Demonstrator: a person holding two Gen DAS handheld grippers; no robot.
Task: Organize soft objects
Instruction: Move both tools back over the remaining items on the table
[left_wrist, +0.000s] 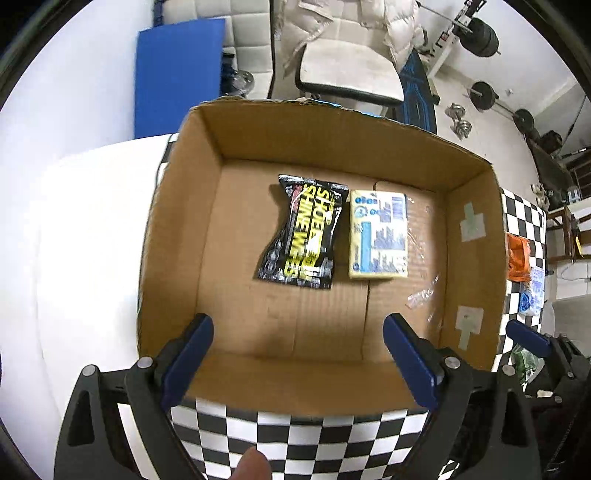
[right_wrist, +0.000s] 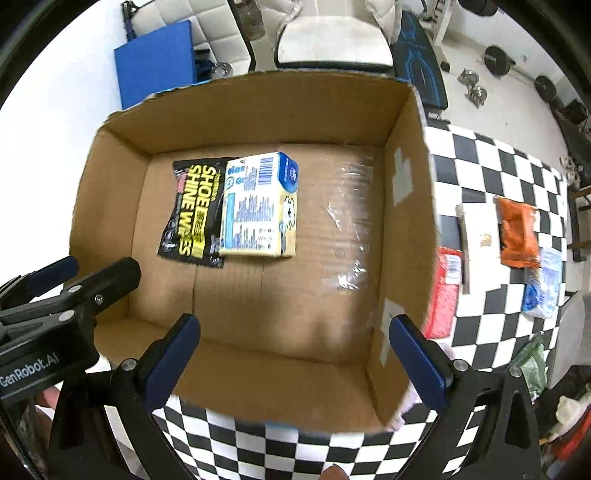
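Both the left gripper (left_wrist: 297, 354) and right gripper (right_wrist: 295, 356) hover wide open and empty over the cardboard box (left_wrist: 177, 229), where a black shoe-shine wipes pack (left_wrist: 301, 232) lies touching a yellow tissue pack (left_wrist: 378, 234) on the floor.

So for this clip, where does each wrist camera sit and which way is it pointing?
Left wrist: on the left gripper, above the cardboard box's near wall, facing in; open blue fingers and a fingertip show, right gripper at right.
Right wrist: on the right gripper, same aim; left gripper at left.
Shared: box, shoe shine wipes, yellow tissue pack.
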